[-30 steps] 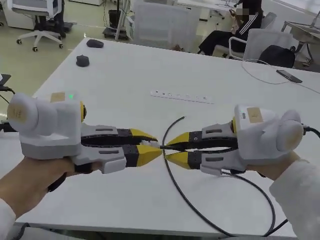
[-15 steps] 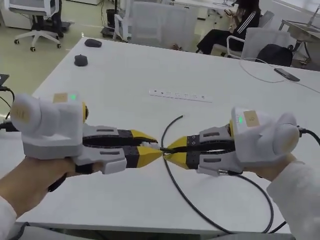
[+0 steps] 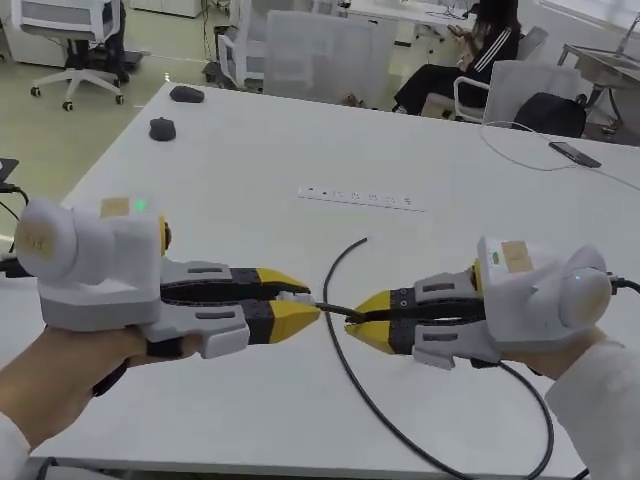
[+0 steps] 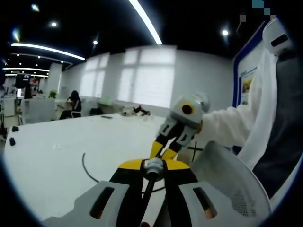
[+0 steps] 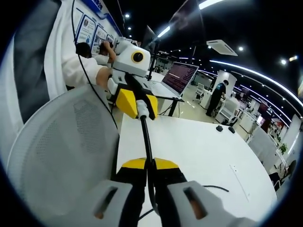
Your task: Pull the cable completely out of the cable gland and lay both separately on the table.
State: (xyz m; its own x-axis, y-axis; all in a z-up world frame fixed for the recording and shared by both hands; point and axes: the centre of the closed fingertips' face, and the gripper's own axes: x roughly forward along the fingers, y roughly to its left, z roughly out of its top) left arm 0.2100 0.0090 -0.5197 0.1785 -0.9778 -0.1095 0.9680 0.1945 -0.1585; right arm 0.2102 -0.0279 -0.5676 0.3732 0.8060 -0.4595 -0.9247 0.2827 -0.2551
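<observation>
In the head view the two grippers face each other tip to tip just above the white table [image 3: 250,150], an arrangement that looks meant for pulling straight apart along one line: the left gripper [image 3: 308,301] is pressed together on something pale at its tips, too small here to make out, and the right gripper [image 3: 358,318] is pinching the black cable [image 3: 335,262], with a short taut stretch bridging the small gap between them while the rest curls away over the table on both sides. In the left gripper view, its own jaws are clamped on the grey cable gland [image 4: 152,166], which sits right at their tips, and the right gripper [image 4: 160,152] points in just beyond it, so the cable is gripped close to where it leaves the gland; a loop of it lies on the table to the left. In the right gripper view, its jaws are shut on the cable [image 5: 146,142], which runs straight ahead into the gland [image 5: 141,109] held by the left gripper [image 5: 137,106]; I judge the cable is not yet free of the gland
</observation>
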